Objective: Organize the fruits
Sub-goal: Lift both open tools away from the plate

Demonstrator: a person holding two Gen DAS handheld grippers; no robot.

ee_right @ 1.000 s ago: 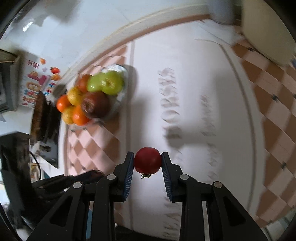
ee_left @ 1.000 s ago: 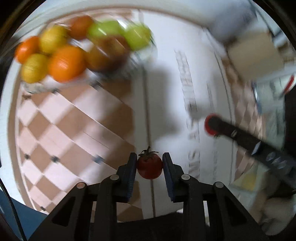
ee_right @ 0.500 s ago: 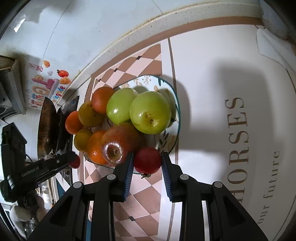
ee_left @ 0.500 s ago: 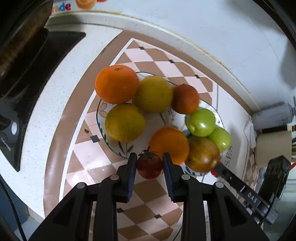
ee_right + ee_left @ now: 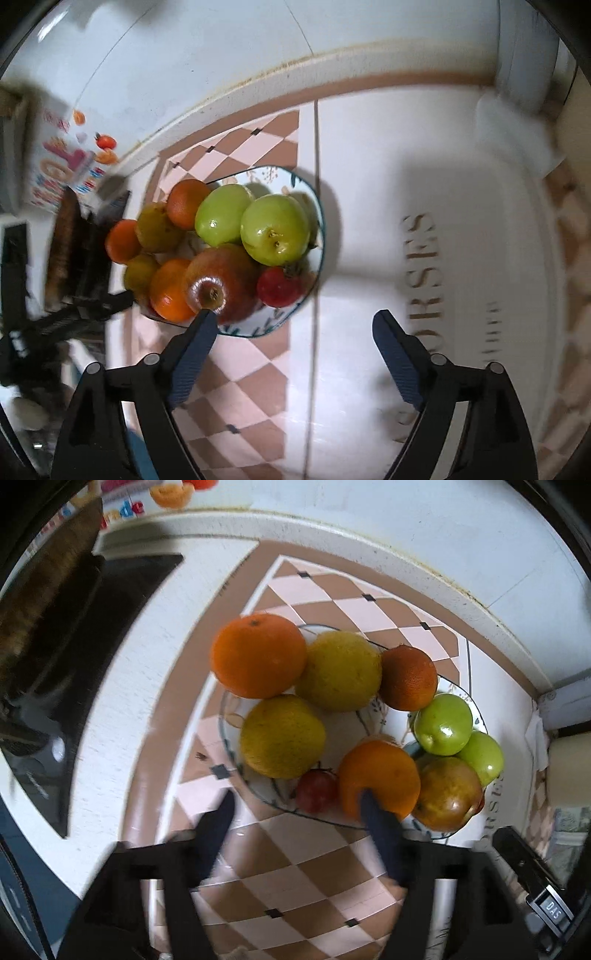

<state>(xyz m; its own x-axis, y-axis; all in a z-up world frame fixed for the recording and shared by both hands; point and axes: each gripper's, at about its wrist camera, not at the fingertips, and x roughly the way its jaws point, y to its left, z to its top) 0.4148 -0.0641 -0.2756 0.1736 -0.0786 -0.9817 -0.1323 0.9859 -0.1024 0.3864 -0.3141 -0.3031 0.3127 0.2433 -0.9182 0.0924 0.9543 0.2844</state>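
A patterned fruit bowl (image 5: 227, 723) holds oranges, yellow citrus, two green apples (image 5: 443, 725) and a red-green apple (image 5: 448, 794). A small red tomato (image 5: 317, 789) lies in the bowl by its near rim, just ahead of my open, empty left gripper (image 5: 295, 808). In the right wrist view the same bowl (image 5: 314, 206) holds another red tomato (image 5: 279, 287) at its near right side. My right gripper (image 5: 295, 325) is open and empty just in front of the bowl.
The bowl stands on a checked pink and brown mat (image 5: 295, 878) on a white counter. A dark stove (image 5: 55, 701) lies to the left. The back wall (image 5: 221, 55) is close behind. A white mat with lettering (image 5: 424, 258) lies to the right.
Both grippers have opened and let go of their tomatoes, which now lie in the bowl. Both grippers have drawn back slightly from the bowl.
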